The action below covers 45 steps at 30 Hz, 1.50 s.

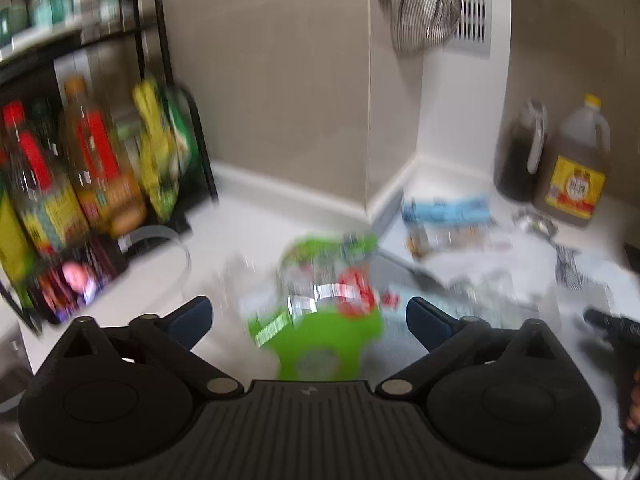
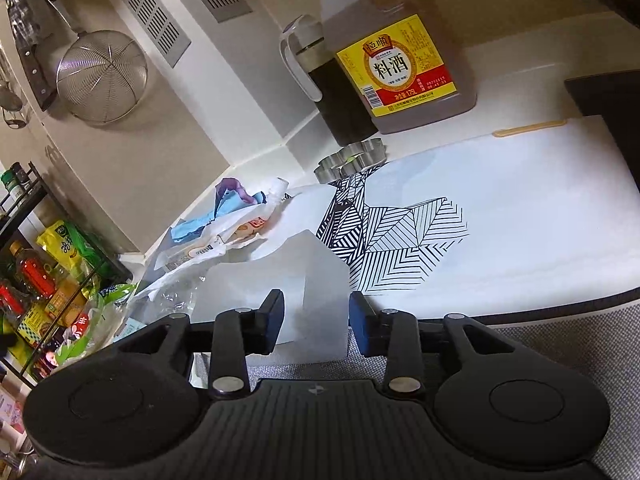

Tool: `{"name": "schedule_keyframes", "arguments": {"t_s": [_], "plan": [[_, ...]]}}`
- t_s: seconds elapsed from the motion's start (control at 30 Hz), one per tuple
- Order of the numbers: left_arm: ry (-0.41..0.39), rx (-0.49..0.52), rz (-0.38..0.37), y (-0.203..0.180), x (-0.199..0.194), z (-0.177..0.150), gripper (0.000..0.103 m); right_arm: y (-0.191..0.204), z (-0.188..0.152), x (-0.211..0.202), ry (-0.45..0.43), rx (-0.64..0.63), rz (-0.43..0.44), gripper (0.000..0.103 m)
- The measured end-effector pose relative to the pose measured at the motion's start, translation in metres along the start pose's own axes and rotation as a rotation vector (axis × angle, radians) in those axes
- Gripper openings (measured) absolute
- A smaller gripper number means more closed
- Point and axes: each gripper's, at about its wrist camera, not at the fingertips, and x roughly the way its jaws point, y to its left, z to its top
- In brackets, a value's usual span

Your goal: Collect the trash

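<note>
In the blurred left wrist view a green snack wrapper [image 1: 316,344] with red and white print lies on the white counter [image 1: 248,216]. My left gripper [image 1: 308,308] hangs over it, jaws wide open and clear of it. A blue and white wrapper [image 1: 444,216] lies further back right. In the right wrist view my right gripper [image 2: 314,314] is partly open, with a frosted translucent bag [image 2: 304,276] standing between its fingers; the pads do not press on it. Beyond lie a white pouch [image 2: 240,234], a blue wrapper [image 2: 226,200] and clear plastic [image 2: 168,296].
A cooking wine jug [image 2: 400,72], a dark pitcher [image 2: 324,92] and a metal cutter [image 2: 352,160] stand at the back wall. A white mat with black line art [image 2: 500,208] covers the counter. A bottle rack [image 1: 80,160] stands left; a strainer [image 2: 102,76] hangs above.
</note>
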Motion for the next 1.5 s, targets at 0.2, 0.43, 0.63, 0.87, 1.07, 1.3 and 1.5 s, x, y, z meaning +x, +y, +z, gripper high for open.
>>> {"name": "schedule_keyframes", "arguments": {"t_s": [0.2,0.43,0.63,0.87,1.07,1.3,1.5], "plan": [[0.088,0.08,0.028,-0.024,0.057,0.018,0.103,0.007,-0.001,-0.002,-0.006,-0.024,0.035,0.07],[0.167,0.141,0.067,-0.038,0.107,0.008,0.103,0.022,-0.004,-0.006,-0.028,-0.105,0.01,0.09],[0.19,0.129,0.054,-0.032,0.12,0.004,0.103,0.043,-0.009,-0.009,-0.059,-0.206,0.038,0.099],[0.199,0.1,0.037,-0.023,0.124,0.004,0.103,0.064,-0.017,-0.005,0.041,-0.296,0.012,0.101],[0.184,0.101,0.015,-0.024,0.121,0.006,0.103,0.096,-0.047,-0.028,0.076,-0.44,0.154,0.101],[0.189,0.1,0.004,-0.023,0.123,0.005,0.103,0.094,-0.028,-0.015,-0.001,-0.593,-0.019,0.103],[0.19,0.084,0.005,-0.021,0.123,0.007,0.103,0.064,-0.005,0.02,0.077,-0.346,-0.174,0.103]]}}
